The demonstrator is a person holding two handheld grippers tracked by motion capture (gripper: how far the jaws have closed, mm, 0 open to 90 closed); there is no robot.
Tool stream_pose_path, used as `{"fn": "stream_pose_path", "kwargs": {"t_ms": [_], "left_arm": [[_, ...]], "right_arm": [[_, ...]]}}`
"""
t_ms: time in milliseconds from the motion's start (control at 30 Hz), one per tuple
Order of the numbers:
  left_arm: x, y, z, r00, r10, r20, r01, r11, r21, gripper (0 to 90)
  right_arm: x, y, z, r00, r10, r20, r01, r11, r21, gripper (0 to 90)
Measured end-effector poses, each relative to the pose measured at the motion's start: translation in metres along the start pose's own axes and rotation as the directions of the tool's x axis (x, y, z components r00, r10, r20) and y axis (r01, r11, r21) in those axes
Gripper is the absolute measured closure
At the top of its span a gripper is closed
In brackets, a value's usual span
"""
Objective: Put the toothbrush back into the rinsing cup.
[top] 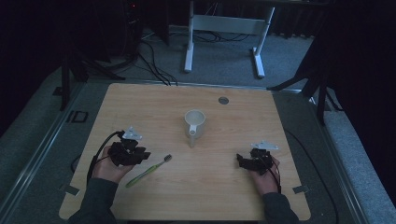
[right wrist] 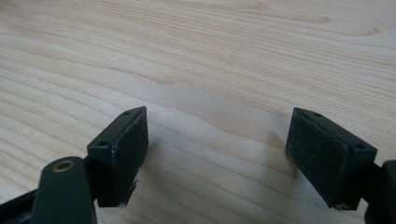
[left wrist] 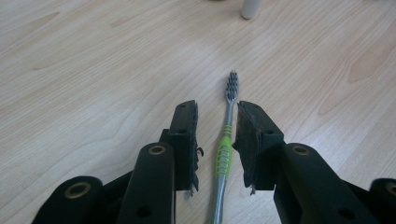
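Green-and-grey plastic toothbrush (left wrist: 224, 154) lies flat on the pale wooden table (top: 224, 182), light, stiff and slick; its ribbed grip suits best. Left gripper (left wrist: 217, 140) straddles it, part-open, pads clear. Right gripper (right wrist: 217, 154) gapes wide, empty.

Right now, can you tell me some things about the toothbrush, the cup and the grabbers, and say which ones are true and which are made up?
1. The toothbrush lies flat on the wooden table between the left gripper's jaws. True.
2. The left gripper's pads already pinch the toothbrush. False: a gap shows on each side of the handle.
3. The toothbrush handle has a green grip. True.
4. The right gripper holds the white mug. False: its jaws stand wide apart over bare wood, and the mug stands alone mid-table.
5. The mug lies on its side. False: it stands upright, its opening facing up.
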State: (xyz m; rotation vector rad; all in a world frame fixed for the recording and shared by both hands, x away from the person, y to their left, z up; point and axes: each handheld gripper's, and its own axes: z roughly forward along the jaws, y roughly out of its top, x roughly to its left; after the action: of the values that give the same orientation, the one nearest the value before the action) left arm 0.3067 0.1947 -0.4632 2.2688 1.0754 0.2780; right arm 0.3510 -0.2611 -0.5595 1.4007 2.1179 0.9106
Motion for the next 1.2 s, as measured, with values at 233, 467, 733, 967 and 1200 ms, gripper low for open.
{"fn": "stream_pose_path", "kwargs": {"t_ms": [233, 467, 733, 967, 1200], "left_arm": [[-0.001, 0.002, 0.002, 0.9999, 0.012, 0.006, -0.012, 0.9998, 0.016, 68.4], [-0.002, 0.006, 0.003, 0.9997, 0.025, 0.007, -0.025, 0.9992, 0.032, 68.4], [-0.002, 0.009, 0.004, 0.9994, 0.033, 0.015, -0.033, 0.998, 0.053, 68.4], [-0.003, 0.011, 0.006, 0.9991, 0.041, 0.015, -0.042, 0.9962, 0.077, 68.5], [-0.004, 0.012, 0.007, 0.9989, 0.045, 0.012, -0.046, 0.9941, 0.098, 68.7]], "right_arm": [[0.0, 0.0, 0.0, 1.0, -0.001, 0.0, 0.001, 1.0, 0.0, 20.6], [0.0, 0.0, 0.0, 1.0, -0.001, 0.0, 0.001, 1.0, 0.0, 20.6], [0.0, 0.0, 0.0, 1.0, 0.0, 0.0, 0.0, 1.0, 0.0, 20.6], [0.0, 0.0, 0.0, 1.0, -0.001, 0.0, 0.001, 1.0, 0.0, 20.6], [0.0, 0.0, 0.0, 1.0, -0.001, -0.001, 0.001, 1.0, 0.0, 20.6]]}}
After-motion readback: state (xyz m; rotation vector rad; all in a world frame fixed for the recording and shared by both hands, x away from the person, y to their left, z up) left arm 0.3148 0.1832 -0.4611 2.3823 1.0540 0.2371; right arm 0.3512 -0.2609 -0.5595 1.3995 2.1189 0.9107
